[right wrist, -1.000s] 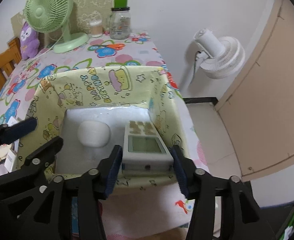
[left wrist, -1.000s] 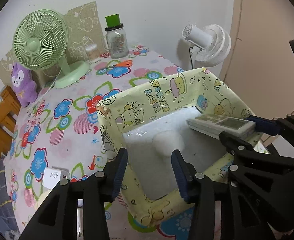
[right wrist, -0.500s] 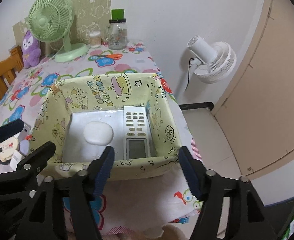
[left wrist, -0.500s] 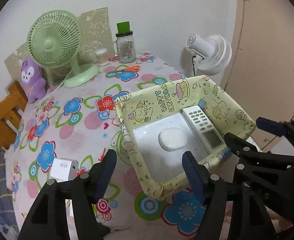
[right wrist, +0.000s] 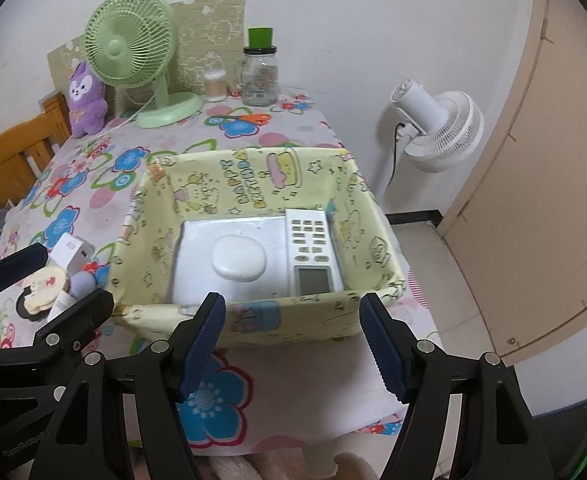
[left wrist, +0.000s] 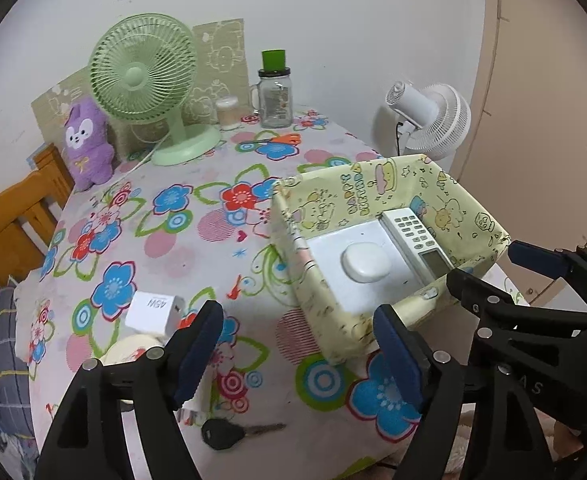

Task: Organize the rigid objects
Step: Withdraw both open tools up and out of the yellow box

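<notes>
White walls and a beige door frame a table [left wrist: 221,248] draped in a pale cloth printed with bright flowers. Near the table's right edge sits a yellow cartoon-print fabric basket [right wrist: 253,184], open at the top. Inside it, on a white liner, lie 2 things side by side: a white oval case [right wrist: 239,258] toward the middle and a white remote control [right wrist: 311,256] flat against the right wall, its buttons facing up and its small screen nearest the camera. The left gripper [left wrist: 297,344] hovers above the cloth just left of the basket's near corner, its 2 blue-padded fingers spreading apart with nothing between them. The right gripper [right wrist: 293,344] hangs just in front of the basket's near wall, fingers spread wide and also empty. Left of the basket, on the cloth, rest a white charger block [left wrist: 151,309], a round cream-coloured item [right wrist: 45,286] and a black car key [left wrist: 229,434]. At the far end of the table stand a green desk fan [left wrist: 145,80], a purple plush toy [left wrist: 87,142], a glass jar with a green lid [left wrist: 276,88] and a small container [left wrist: 228,111], with orange-handled scissors [left wrist: 277,140] lying nearby. On the floor beyond the table stands a white fan [right wrist: 437,128], and a wooden chair [left wrist: 9,220] sits at the left.
</notes>
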`<state>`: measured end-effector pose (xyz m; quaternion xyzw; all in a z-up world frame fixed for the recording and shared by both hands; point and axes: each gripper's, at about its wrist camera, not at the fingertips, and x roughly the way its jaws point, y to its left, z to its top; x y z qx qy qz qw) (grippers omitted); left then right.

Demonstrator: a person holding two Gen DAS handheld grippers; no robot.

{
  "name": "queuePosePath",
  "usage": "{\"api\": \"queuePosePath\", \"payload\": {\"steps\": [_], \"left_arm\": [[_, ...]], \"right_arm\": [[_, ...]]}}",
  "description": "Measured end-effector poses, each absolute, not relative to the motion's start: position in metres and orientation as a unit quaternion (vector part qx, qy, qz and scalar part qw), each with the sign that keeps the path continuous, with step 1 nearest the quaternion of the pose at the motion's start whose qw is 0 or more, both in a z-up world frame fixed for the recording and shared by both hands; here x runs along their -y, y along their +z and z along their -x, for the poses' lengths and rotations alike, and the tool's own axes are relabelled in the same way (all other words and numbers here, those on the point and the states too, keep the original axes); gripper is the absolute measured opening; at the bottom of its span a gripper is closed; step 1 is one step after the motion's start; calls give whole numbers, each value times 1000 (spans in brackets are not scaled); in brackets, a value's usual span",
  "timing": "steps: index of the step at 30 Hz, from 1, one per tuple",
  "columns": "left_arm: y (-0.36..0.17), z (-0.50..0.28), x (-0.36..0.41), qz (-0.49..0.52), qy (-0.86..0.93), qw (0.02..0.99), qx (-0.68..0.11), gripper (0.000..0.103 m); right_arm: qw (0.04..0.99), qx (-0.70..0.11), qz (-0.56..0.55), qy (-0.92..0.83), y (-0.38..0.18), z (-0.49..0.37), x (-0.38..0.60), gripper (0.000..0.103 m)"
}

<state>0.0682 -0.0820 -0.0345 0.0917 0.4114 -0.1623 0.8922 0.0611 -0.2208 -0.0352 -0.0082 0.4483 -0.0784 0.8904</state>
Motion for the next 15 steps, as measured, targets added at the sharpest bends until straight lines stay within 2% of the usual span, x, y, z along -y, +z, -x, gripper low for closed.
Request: {"api": "queuePosePath", "payload": {"steps": [15], "left_arm": [[-29,-54,36,-72,-143,902,-400,90]], "right_arm": [[895,-442,13,-47,-32,-53,180,74]]}}
